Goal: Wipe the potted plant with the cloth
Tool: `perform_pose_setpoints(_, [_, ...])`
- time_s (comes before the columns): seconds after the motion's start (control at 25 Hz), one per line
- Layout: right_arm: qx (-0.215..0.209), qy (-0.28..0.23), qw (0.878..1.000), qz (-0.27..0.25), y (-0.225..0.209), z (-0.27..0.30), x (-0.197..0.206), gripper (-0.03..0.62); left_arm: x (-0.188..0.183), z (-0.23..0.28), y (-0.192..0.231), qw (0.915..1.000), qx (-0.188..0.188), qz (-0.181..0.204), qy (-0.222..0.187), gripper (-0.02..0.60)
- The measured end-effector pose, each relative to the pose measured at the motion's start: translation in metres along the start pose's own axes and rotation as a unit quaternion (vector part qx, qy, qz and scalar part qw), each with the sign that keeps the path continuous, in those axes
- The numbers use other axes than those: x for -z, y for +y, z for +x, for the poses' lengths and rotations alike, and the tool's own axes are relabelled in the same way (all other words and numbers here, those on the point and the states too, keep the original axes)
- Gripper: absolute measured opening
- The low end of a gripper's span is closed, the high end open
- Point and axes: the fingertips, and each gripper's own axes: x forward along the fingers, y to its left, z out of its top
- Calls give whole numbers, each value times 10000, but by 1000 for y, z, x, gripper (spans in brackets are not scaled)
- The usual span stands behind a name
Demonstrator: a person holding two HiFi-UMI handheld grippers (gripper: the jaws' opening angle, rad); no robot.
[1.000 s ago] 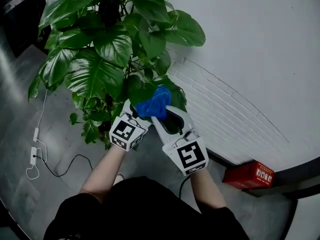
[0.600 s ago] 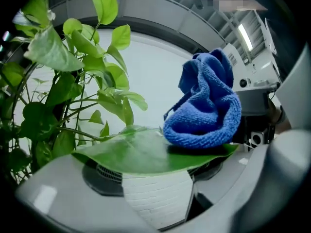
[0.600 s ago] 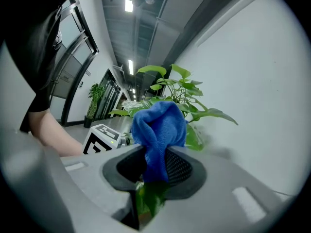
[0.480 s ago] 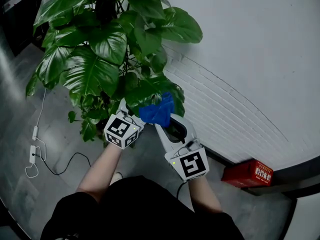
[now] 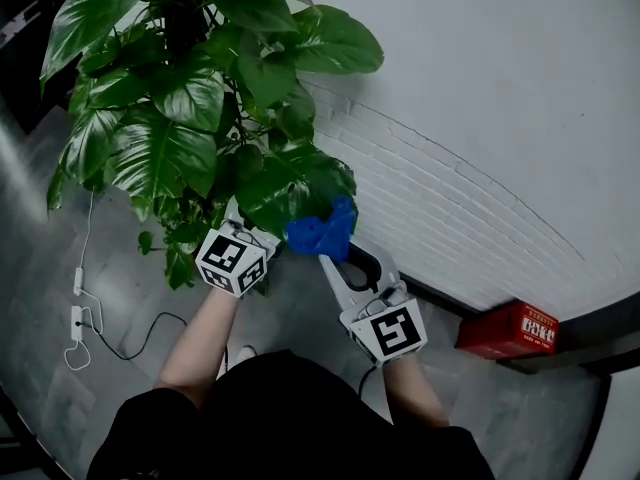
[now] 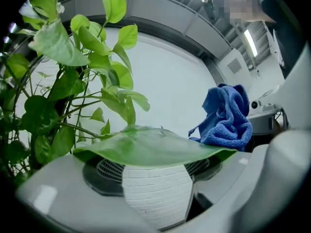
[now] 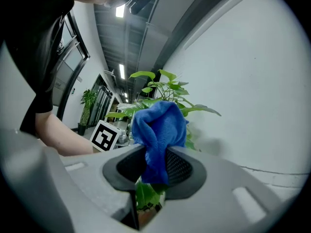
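The potted plant with broad green leaves fills the upper left of the head view. My right gripper is shut on a bunched blue cloth, which presses on the near edge of a low leaf. In the right gripper view the cloth bulges up from between the jaws of that gripper. My left gripper reaches under the same leaf. In its own view the left gripper stands open, the leaf lies across its fingertips, and the cloth rests on the leaf's right end.
A curved white brick ledge runs behind the plant below a white wall. A red box lies on the floor at the right. A white cable with a plug trails over the grey floor at the left.
The right gripper has drawn the cloth toward me along the low leaf, from its top to its near edge. The left gripper stayed under the leaf and sank a little.
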Motion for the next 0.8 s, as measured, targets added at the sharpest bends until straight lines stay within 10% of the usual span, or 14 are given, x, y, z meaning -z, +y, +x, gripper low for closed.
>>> perform_pose_setpoints(0.8, [-132, -299, 9985, 450, -54, -61, -3, 104, 56, 18, -36, 9965, -702, -298, 337, 334])
